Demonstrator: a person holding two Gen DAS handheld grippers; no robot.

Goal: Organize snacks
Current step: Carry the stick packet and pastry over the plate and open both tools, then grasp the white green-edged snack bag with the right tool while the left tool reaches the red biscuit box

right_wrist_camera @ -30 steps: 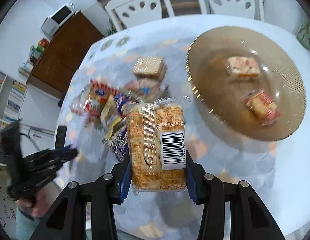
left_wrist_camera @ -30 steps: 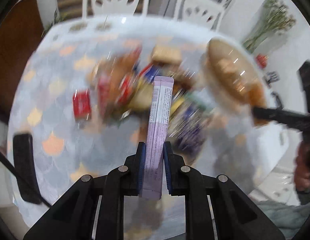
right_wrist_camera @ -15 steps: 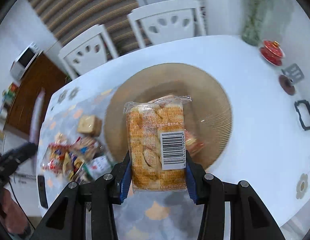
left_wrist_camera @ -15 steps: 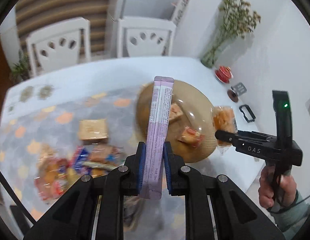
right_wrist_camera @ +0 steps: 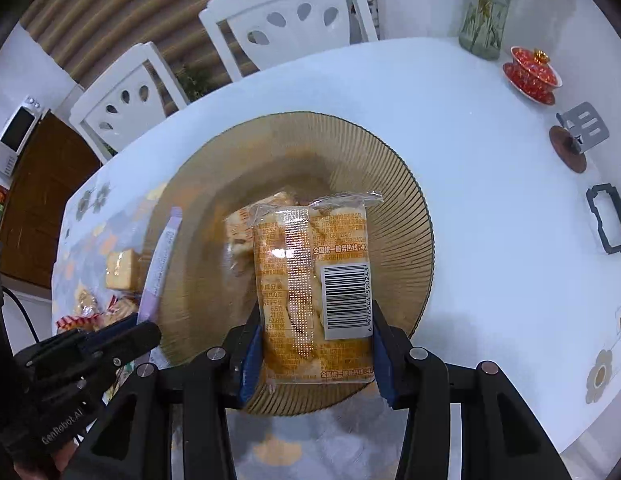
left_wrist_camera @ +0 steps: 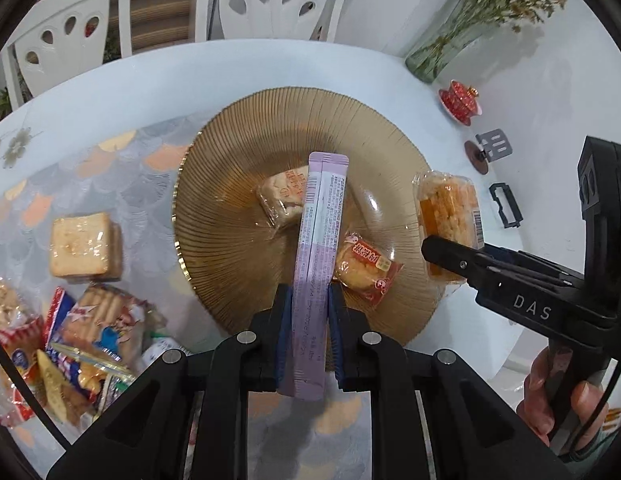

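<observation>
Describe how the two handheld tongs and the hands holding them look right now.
Both tongs, left and right, are matte black plastic with blue pads and silver pivot screws. White lettering "DAS" marks the right one, "GenRobot.AI" the left. A black cable trails by the right hand; a grey-green cuff shows.

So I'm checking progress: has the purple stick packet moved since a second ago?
Yes. The purple stick packet went from above the snack pile to above the plate.
</observation>
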